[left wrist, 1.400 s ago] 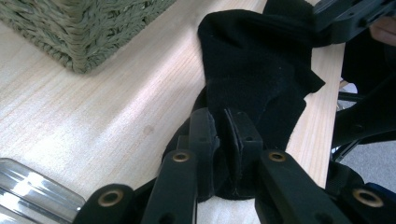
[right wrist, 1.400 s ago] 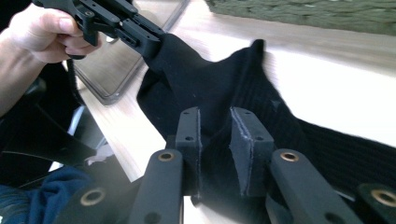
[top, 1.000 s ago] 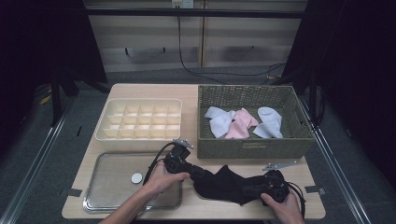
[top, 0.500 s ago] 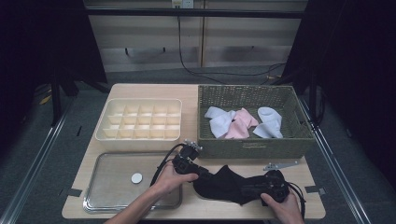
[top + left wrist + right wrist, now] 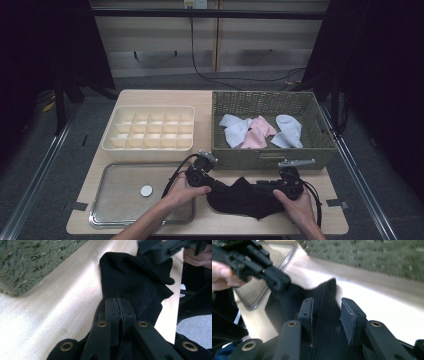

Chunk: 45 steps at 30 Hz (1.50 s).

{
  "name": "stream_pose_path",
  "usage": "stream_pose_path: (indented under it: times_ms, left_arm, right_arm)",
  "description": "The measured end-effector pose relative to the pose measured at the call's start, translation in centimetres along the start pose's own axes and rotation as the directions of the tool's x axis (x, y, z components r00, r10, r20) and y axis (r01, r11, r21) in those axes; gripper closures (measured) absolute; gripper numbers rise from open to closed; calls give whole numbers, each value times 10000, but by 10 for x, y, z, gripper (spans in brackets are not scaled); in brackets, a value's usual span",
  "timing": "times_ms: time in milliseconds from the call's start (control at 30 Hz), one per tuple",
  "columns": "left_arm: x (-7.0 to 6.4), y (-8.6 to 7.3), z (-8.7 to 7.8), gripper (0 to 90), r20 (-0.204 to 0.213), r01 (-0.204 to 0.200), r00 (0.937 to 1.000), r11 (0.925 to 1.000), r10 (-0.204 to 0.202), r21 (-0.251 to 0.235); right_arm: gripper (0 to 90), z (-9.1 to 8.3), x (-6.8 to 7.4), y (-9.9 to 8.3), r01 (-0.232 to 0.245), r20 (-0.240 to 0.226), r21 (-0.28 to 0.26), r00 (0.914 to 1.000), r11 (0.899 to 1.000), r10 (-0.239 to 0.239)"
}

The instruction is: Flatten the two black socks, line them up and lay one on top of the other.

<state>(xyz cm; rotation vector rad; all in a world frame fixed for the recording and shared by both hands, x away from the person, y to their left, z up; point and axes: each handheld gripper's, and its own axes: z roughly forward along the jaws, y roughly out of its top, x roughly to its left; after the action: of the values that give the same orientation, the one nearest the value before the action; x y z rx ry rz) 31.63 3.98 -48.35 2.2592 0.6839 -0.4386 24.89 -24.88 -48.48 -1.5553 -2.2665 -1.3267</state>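
Lying on the counter between the two tools, one black sock stretches flat along the near edge. The left tool has its jaws pressed together on one end of the sock, with fabric pinched in the seam between them. The right tool has its jaws standing apart, one on either side of a ribbed stretch of the sock's other end, so the cloth lies in the gap without being squeezed. One hand holds the left tool and one hand holds the right.

Just beyond both tools stands one woven basket, its near wall close behind the sock. Inside it lie three pale pieces of cloth: two white socks and one pink sock between them.

Outward of the left tool sits one metal tray, with one small white disc on it. Beyond the tray, and beside the basket, is one cream divided box, three rows of compartments deep.
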Motion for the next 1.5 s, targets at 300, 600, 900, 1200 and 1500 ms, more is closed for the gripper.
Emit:
stream_pose_path:
  times_ms: [300,600,900,1200,1500]
  left_arm:
    - [-2,-1,-2,868,45,-35,10000,9999,36,-96]
    - [-2,-8,-11,623,62,100,9999,9999,-101,11]
    - [-6,-8,-11,830,299,-242,9993,9997,241,33]
    - [-8,19,-28,875,-573,-499,9974,9934,442,-1032]
    - [5,9,-8,848,-1386,-205,9903,9968,97,-771]
  right_arm:
    - [613,25,0,12,66,234,339,9997,9994,-74]
    - [867,8,5,13,84,-70,-112,9999,9999,-85]
    - [869,-24,15,24,320,-504,-921,9981,9952,-368]
    - [871,-49,13,39,611,-444,-1551,9966,9860,-687]
    - [871,-39,13,27,801,-940,-1129,9914,9904,-909]
